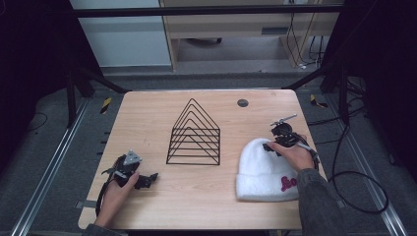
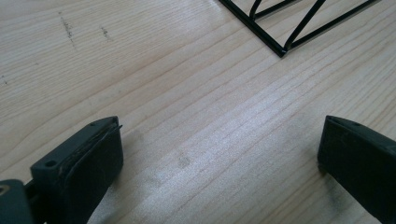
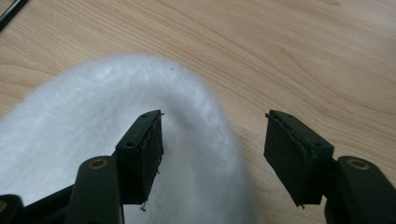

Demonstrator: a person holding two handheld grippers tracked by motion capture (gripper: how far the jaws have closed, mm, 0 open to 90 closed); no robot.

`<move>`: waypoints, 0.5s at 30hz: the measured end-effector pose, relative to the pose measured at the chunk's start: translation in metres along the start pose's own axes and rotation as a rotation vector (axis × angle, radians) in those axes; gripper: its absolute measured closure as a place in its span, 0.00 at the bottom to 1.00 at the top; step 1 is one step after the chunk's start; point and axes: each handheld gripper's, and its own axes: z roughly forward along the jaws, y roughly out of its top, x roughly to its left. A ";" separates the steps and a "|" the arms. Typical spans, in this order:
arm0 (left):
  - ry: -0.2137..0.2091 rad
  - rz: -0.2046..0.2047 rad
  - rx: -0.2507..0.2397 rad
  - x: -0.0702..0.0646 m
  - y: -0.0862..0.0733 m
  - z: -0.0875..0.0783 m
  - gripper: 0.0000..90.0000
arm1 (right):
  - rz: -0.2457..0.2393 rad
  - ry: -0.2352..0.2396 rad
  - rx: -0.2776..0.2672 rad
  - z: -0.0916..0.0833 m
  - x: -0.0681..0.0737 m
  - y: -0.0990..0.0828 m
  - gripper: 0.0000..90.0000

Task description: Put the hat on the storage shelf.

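Left hand (image 1: 118, 189) low at the near left, holding black two-jaw left gripper (image 1: 147, 180), jaws spread wide apart. Right hand (image 1: 294, 156) farther forward, holding black two-jaw right gripper (image 1: 269, 146), jaws parted; grey sleeve (image 1: 317, 201) on forearm.

Bright tabletop (image 1: 147, 113), dark surroundings, soft close-ups

Tabletop (image 1: 147, 105) viewed from above and from two tool cameras.
The whole tabletop is overlooked from the person's side; the wire rack (image 1: 194, 135) corner and white hat (image 1: 265, 169) are seen close by the tool cameras.
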 end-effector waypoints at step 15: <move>0.002 0.000 0.001 0.000 0.000 0.000 0.00 | -0.046 0.090 -0.021 -0.011 0.010 0.001 0.92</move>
